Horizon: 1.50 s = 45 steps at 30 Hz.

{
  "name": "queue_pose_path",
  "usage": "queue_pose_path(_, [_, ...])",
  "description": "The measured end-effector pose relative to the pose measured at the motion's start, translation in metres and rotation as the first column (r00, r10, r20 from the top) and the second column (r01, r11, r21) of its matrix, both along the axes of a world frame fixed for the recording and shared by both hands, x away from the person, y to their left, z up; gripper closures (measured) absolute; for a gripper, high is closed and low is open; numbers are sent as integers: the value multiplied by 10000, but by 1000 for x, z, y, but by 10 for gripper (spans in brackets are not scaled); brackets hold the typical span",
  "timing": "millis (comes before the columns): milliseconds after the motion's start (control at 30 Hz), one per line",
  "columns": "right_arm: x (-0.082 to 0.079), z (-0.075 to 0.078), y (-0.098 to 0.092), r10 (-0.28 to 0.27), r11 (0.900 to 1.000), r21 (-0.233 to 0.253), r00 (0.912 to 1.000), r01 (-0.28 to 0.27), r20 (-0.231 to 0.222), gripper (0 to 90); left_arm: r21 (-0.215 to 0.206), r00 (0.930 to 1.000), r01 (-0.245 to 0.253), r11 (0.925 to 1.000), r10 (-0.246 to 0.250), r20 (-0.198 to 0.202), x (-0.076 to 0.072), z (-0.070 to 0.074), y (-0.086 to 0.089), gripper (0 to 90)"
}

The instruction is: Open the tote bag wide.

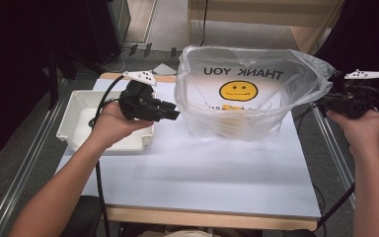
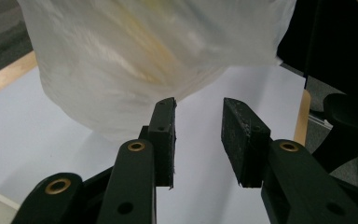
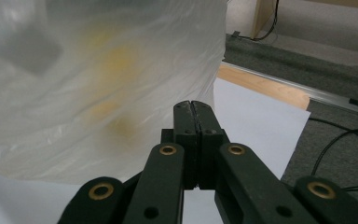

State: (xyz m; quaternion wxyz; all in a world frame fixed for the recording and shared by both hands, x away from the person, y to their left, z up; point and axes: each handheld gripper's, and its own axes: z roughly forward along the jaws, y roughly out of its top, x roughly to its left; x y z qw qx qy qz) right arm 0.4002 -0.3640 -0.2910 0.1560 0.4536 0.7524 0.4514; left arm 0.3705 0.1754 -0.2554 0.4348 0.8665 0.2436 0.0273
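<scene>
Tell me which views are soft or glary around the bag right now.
High view: the plastic bag is sharp, its print legible, mild sheen on the rim. Left gripper view: bag blurred, left gripper crisp. Right gripper view: bag a hazy blur, right gripper in focus.

Clear bag (image 1: 256, 106) (yellow smiley), white tray (image 1: 79, 116)

Left gripper (image 2: 198, 135): two black jaws rising from the bottom edge, set apart, nothing between them.
Plastic bag (image 2: 135, 51): translucent white, crinkled, just beyond the jaw tips and above them, reaching further past the left jaw; yellowish shapes show blurred through its wall.
Counter (image 2: 37, 135): white surface under and ahead of the jaws, bare in the gap.
Wooden edge (image 2: 302, 119): just past the right jaw.
</scene>
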Motion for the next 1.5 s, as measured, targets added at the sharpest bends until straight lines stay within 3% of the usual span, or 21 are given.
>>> queue_pose_path(233, [13,28,-9,-177,9998,-103,9995,180,244,900,-103,9997,222,9997,-221,95,5,29,0,678])
queue_pose_path(367, [20,61,-9,-234,9988,-416,9978,260,617,900,-395,9979,492,9980,-474,449,4,57,-3,691])
queue_pose_path(467, [23,78,-6,-146,9990,-409,9970,177,766,900,-377,9972,522,9979,-500,562,4,66,-6,699])
queue_pose_path(500, [23,78,-6,-146,9990,-409,9970,177,766,900,-289,9967,560,9980,-542,600,5,71,-8,699])
queue_pose_path(567, [24,91,-2,-14,9995,-310,9959,42,902,900,-60,9957,618,9981,-613,694,7,79,-15,709])
queue_pose_path(600, [26,105,5,196,9993,-332,9939,-161,1082,900,16,9953,649,9979,-648,713,9,82,-18,712])
queue_pose_path(700, [28,115,11,309,9986,-464,9925,-256,1179,900,258,9945,672,9974,-691,789,13,90,-28,712])
queue_pose_path(733, [32,126,19,557,9977,-466,9904,-502,1267,900,352,9943,684,9970,-710,797,16,92,-32,712])
queue_pose_path(800, [33,130,21,624,9973,-461,9894,-568,1311,900,384,9944,711,9967,-738,752,19,94,-38,711])
queue_pose_path(833, [38,137,29,1050,9943,-334,9851,-1013,1361,900,398,9947,703,9967,-730,719,22,96,-41,707])
queue_pose_path(900, [39,138,31,1211,9924,-378,9825,-1169,1416,900,394,9946,740,9965,-766,696,24,99,-44,705])
queue_pose_path(967, [43,142,42,1842,9827,-96,9722,-1848,1443,900,333,9951,722,9968,-743,654,26,102,-46,703])
queue_pose_path(1067, [45,143,48,2133,9765,-16,9654,-2155,1498,900,194,9952,739,9971,-750,636,28,108,-48,704])
queue_pose_path(1200, [47,146,63,2542,9670,-192,9576,-2540,1356,900,307,9949,683,9972,-704,726,32,116,-56,704])
queue_pose_path(1233, [45,150,72,2824,9591,-223,9495,-2821,1367,900,322,9946,697,9970,-720,745,33,118,-59,707])
queue_pose_path(1267, [45,150,72,2824,9591,-223,9495,-2821,1367,900,320,9944,697,9971,-720,772,34,119,-61,707])
queue_pose_path(1333, [40,153,86,3255,9454,-292,9350,-3247,1406,900,344,9935,703,9969,-731,875,36,121,-71,724])
queue_pose_path(1400, [38,154,92,3391,9406,-331,9311,-3378,1346,900,420,9930,655,9970,-692,956,37,121,-74,728])
queue_pose_path(1433, [35,153,97,3505,9366,-501,9270,-3469,1337,900,445,9933,615,9971,-656,956,39,119,-78,737])
queue_pose_path(1467, [33,150,106,3761,9261,-846,9177,-3677,1277,900,447,9941,557,9974,-596,910,41,118,-82,742])
queue_pose_path(1500, [33,150,106,3761,9261,-846,9177,-3677,1277,900,478,9944,473,9977,-515,923,42,117,-84,742])
